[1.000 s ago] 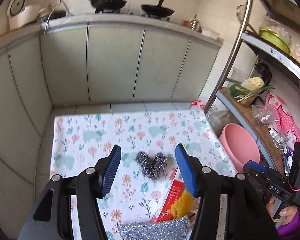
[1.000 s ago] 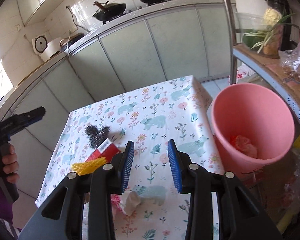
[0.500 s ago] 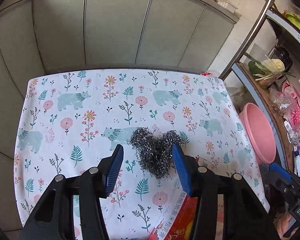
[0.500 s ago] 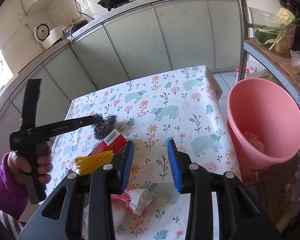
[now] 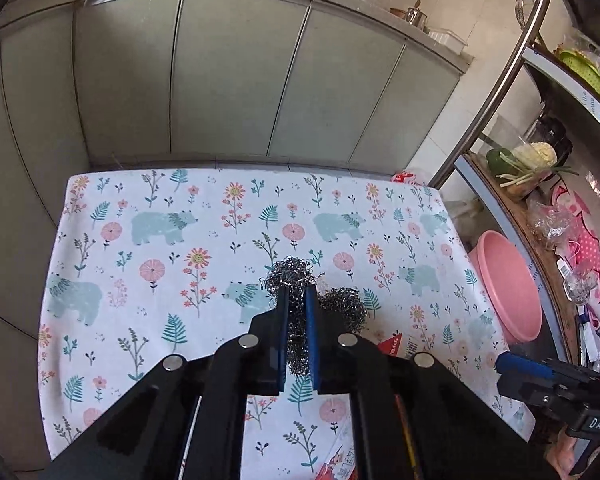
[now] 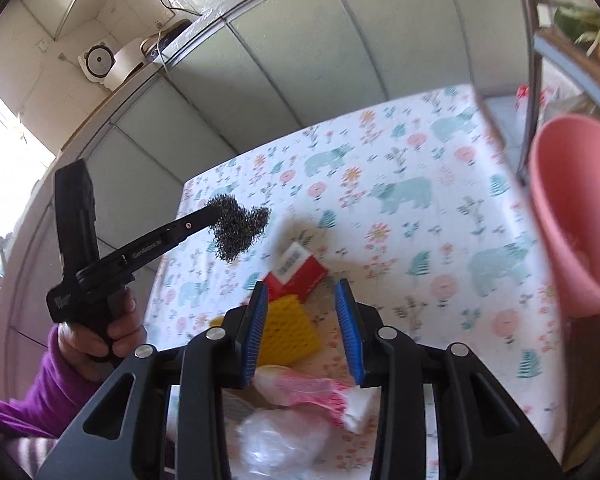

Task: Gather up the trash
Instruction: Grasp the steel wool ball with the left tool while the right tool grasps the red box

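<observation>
A tangle of grey steel wool [image 5: 342,306] lies on the flowered tablecloth [image 5: 160,280]. My left gripper [image 5: 296,300] has its jaws closing, and the blue pads press on the wool's left lobe. The right wrist view shows the same steel wool [image 6: 236,226] at the tip of the left gripper [image 6: 208,212], which a hand in a purple sleeve holds. My right gripper [image 6: 302,292] stands open over a yellow foam net [image 6: 284,332], with nothing between its pads. The pink bin [image 6: 568,220] stands off the table's right side.
A red box [image 6: 296,270] lies beside the yellow net. A pink-and-white wrapper [image 6: 312,394] and a clear plastic bag [image 6: 280,440] sit near the table's front edge. Grey cabinets run behind the table. A metal shelf rack [image 5: 500,92] with vegetables stands at the right, by the bin [image 5: 508,284].
My left gripper came down onto the steel wool and its jaws went from wide apart to pinched on it. My right gripper swung left, so the bin slid to its view's right edge.
</observation>
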Demonstrator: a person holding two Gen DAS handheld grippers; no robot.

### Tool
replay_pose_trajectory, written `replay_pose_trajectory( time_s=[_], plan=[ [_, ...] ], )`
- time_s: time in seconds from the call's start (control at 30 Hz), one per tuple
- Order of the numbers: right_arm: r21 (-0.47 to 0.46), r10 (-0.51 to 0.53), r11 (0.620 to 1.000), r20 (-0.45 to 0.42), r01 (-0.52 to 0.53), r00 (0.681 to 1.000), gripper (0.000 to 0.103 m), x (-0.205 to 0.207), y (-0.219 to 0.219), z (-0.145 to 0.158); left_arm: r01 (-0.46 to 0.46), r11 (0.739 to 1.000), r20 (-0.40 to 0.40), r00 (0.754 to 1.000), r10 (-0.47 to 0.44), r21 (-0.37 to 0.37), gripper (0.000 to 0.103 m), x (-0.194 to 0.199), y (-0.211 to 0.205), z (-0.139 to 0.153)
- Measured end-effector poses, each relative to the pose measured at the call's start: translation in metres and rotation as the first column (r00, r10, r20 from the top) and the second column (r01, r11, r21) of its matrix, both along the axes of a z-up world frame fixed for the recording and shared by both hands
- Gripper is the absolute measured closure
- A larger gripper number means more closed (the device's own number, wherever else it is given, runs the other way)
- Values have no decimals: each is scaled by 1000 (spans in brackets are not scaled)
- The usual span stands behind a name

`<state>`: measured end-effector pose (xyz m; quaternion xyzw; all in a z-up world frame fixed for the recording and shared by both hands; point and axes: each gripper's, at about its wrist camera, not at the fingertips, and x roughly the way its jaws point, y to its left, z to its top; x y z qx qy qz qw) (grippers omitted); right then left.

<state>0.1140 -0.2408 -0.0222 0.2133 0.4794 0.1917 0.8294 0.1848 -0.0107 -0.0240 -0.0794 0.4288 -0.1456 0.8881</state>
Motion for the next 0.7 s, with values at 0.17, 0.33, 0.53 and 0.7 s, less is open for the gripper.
replay_pose_trajectory(
  time_s=[0.17,0.33,0.53,0.7],
  plan=[
    [132,3,991,-209,25,978,66,33,7,-20,-27,999,38,999,28,-31,96,-14,22,17],
    [156,-38,983,-330,94,943,53,53,15,-30,-52,997,60,997,55,-51,96,-30,39,23],
    [94,-47,991,-408,93,912,53,74,34,-41,-57,996,76,995,62,-73,96,-43,49,24],
    [63,-69,991,-490,114,869,53,83,43,-63,-73,992,85,993,82,-104,96,-53,59,24]
  ],
)
